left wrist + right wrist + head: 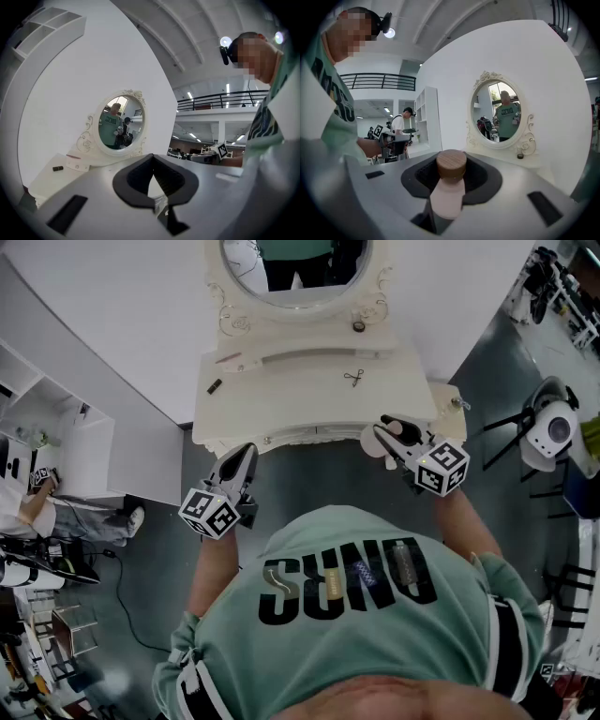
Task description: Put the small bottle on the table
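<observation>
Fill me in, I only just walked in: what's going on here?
A person in a green shirt stands at a white dressing table, a gripper in each hand. The right gripper is clamped on a small pink bottle with a wooden cap, held near the table's front edge and not yet set down. The left gripper is shut and empty.

Small bottle (448,194): body pale pink, smooth and matt, cap (451,164) bare grained wood. Right claw (451,174) pads (423,177) dark, ribbed, matt. Desk (281,395) smooth white paint, soft sheen; mirror (295,273) glass glossy.
</observation>
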Demonstrator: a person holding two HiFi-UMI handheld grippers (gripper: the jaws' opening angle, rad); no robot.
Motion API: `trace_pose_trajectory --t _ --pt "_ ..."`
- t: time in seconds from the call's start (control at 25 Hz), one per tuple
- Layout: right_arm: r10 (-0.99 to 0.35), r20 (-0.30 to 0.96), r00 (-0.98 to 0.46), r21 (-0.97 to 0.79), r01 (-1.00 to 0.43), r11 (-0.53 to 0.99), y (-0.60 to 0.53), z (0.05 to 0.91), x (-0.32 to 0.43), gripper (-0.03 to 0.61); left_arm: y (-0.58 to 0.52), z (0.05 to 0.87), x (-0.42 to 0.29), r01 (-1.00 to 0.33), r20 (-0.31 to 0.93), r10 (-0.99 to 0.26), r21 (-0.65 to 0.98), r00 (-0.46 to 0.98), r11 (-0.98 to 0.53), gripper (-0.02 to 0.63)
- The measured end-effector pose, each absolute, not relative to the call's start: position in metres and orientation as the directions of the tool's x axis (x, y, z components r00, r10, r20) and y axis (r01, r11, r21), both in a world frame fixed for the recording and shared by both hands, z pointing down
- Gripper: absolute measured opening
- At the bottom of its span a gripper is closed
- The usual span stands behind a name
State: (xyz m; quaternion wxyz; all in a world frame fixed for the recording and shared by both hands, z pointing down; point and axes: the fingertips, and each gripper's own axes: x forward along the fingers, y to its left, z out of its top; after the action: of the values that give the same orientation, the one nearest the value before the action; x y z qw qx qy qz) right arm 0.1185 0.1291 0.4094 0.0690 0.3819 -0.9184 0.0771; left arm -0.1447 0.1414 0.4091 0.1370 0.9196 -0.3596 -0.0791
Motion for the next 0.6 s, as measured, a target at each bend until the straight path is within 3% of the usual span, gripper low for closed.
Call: trace_pose_trajectory --t 0.6 --pt "-0.683 0.192 -0.704 -0.062 -0.704 0.708 0.1334 0.4070 0.1277 0.103 0.1422 0.4052 -0.1353 -0.647 -0.046 -0.691 0.312 0.721 -0.696 -0.002"
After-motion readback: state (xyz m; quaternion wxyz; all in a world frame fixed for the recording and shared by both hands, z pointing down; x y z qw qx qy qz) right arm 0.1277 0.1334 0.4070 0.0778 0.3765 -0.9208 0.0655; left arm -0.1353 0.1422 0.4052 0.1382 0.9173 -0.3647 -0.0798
